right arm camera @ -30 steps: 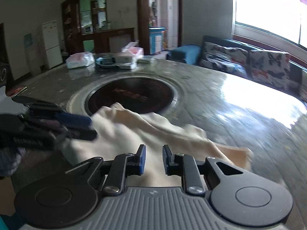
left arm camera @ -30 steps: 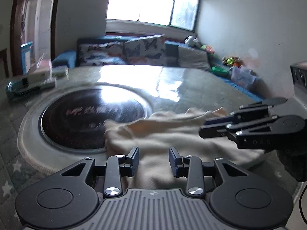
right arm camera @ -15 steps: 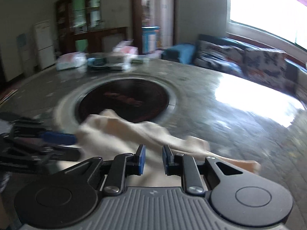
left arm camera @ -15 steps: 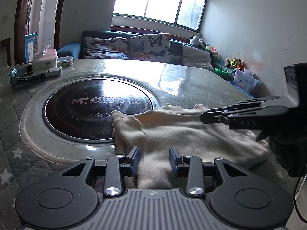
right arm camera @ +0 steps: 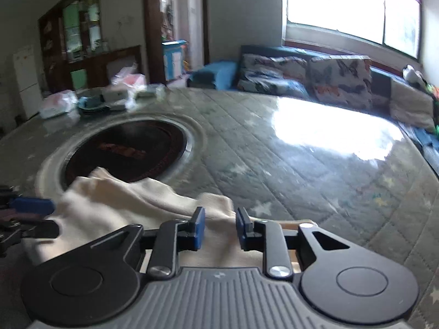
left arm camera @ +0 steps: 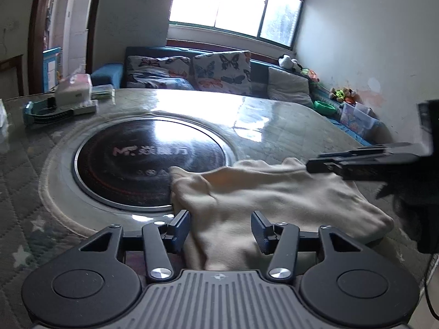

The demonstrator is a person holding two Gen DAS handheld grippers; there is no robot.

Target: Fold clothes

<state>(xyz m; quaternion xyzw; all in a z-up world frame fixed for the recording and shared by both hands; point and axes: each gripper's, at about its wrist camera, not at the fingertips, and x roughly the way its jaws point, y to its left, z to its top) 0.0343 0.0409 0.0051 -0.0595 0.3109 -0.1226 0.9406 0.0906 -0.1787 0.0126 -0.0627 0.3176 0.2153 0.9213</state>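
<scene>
— Where's the garment sitting now?

— On the near part of the round table, a cream, crumpled piece. Its far-left corner laps over the rim of the dark round hotplate sunk in the middle; the rest spreads right, toward the near edge.

— And which way does it run?

— Its long side lies left to right across both grippers, so each hand has one end in front of it. That's what the next fold hangs on, I'd say: each hand takes its own end.

— What's the left gripper doing?

— Low over the near-left part of the cloth. Its jaws are opening, about half spread, with cloth lying below and between them, but the pads aren't pressing on it. It has let go, or isn't gripping yet.

— The right gripper?

— Over the near-right end, at a raised fold. Its jaws are opening too, though they stand narrower. Cloth lies under the gap; I see no pinch.

— Which hand is nearer the far edge?

— The right gripper, seen from the left side, reaches out level above the cloth's far-right rim. The far-left corner on the hotplate is closer to the left hand.

— Anything in the way?

— Boxes and bags sit at the far left of the table, well apart from the cloth.
</scene>
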